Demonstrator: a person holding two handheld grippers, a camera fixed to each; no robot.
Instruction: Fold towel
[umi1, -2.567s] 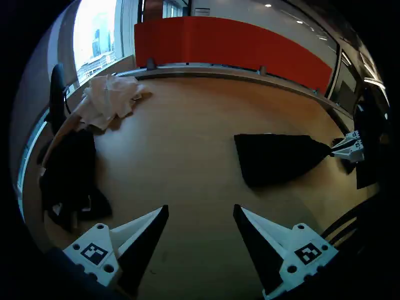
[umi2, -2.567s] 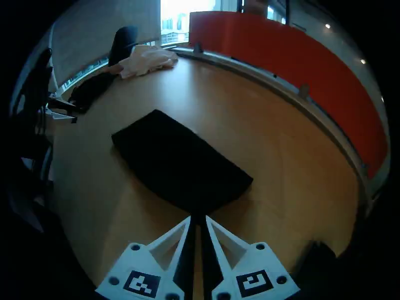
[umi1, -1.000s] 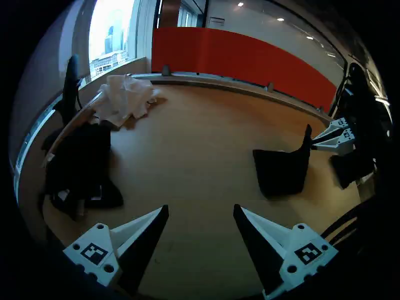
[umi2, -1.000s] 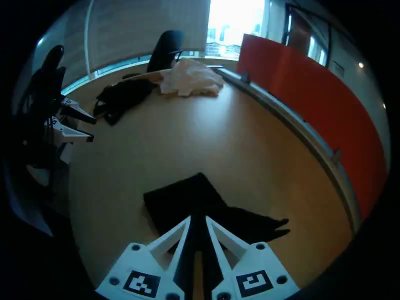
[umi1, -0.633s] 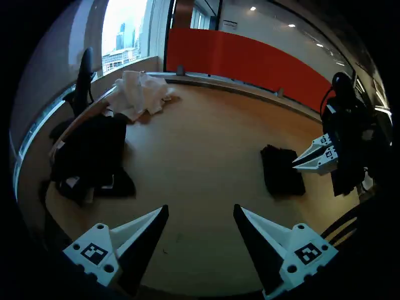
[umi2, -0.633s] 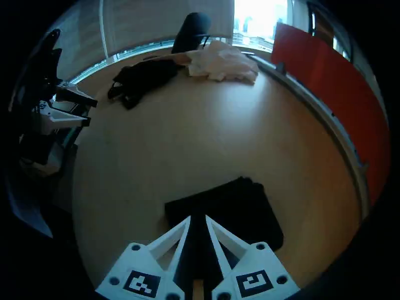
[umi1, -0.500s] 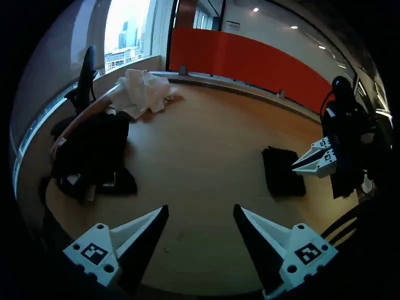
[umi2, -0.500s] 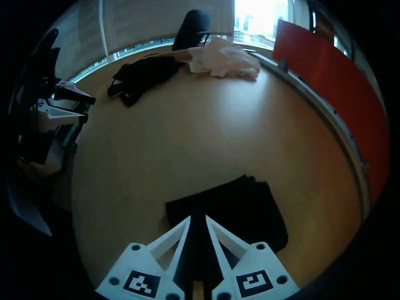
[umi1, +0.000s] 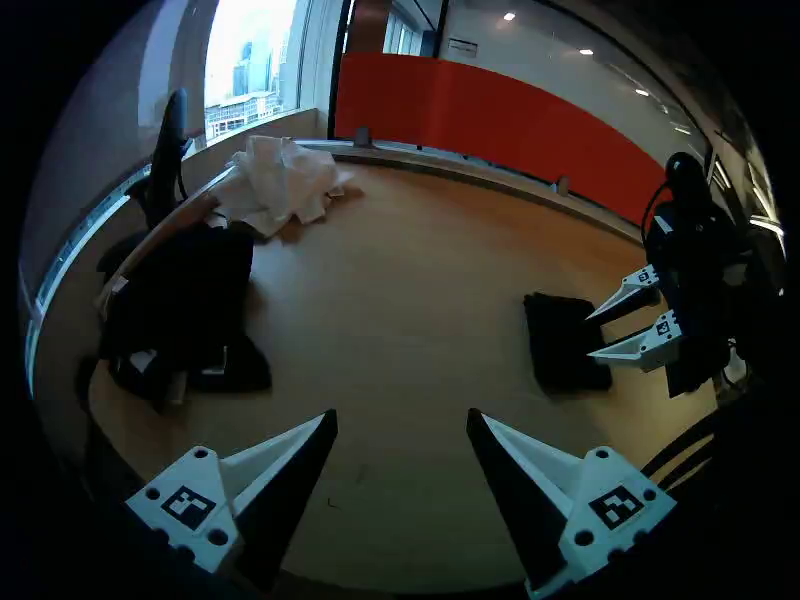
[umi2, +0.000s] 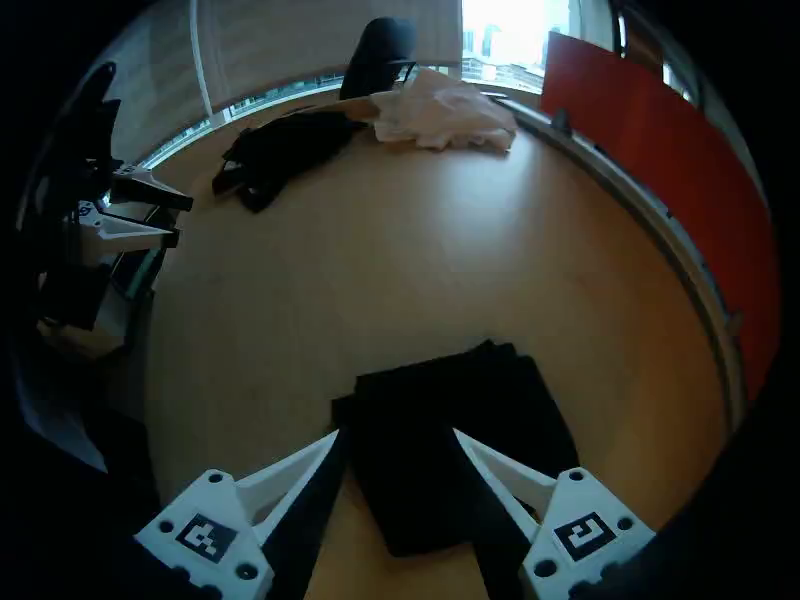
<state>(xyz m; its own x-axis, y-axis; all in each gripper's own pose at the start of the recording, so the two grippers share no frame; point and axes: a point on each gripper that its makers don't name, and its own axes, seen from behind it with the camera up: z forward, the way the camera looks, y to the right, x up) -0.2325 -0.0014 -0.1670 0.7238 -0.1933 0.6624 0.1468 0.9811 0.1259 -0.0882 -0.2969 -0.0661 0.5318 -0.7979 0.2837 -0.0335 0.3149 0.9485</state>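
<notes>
Well, the towel (umi2: 470, 440) lies on the wooden table (umi2: 420, 250) as a compact black bundle, several layers deep, at the near side by the right gripper (umi2: 398, 437). In the left gripper view I see the same bundle (umi1: 558, 340) far off to the right of the tabletop. The right tongs are spread wide and straddle the bundle's near edge with nothing held. I can't tell whether a finger touches the cloth. One lower layer sticks out a little at the bundle's left edge, so I judge the fold done but not squared. To finish well I'd draw the right gripper straight up and back so neither finger drags the top layer. If I tidy further, I'd come down on that stray edge, nip all the layers together and nudge them flush. The left gripper (umi1: 400, 415) is also wide open and empty, over bare table well apart from the towel. I'd bring it across only to pin the far side while the right one adjusts. The white cloth pile (umi1: 275, 185) and the dark heap (umi1: 180, 300) at the table's far end are well out of my way.
</notes>
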